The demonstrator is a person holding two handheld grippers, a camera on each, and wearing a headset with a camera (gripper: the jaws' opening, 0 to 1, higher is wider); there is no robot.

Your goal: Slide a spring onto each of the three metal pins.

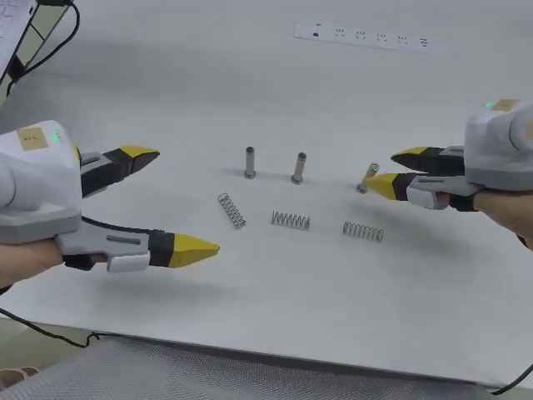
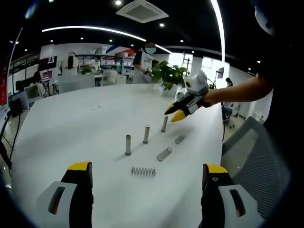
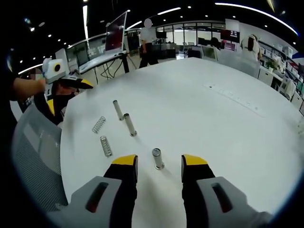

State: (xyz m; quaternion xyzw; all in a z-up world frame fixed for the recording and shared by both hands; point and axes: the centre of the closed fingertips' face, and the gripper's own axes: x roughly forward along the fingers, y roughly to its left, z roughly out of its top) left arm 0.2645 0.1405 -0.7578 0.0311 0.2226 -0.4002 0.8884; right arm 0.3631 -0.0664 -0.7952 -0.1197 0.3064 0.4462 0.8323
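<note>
Three metal pins stand upright in a row on the white table: left pin (image 1: 250, 162), middle pin (image 1: 299, 167), right pin (image 1: 367, 177). In front of each lies a loose spring: left spring (image 1: 232, 210), middle spring (image 1: 291, 220), right spring (image 1: 363, 231). My left gripper (image 1: 179, 200) hovers wide open, well left of the row, holding nothing; its own view looks over the nearest spring (image 2: 143, 171) and nearest pin (image 2: 128, 144). My right gripper (image 1: 387, 171) is open, its yellow tips right beside the right pin (image 3: 157, 158), which stands just ahead between the jaws, untouched.
A white power strip (image 1: 366, 37) lies at the far side of the table. The table's front edge (image 1: 275, 360) runs along the bottom, with a grey mesh chair below it. A black cable (image 1: 50, 46) hangs at the far left. People stand in the office behind.
</note>
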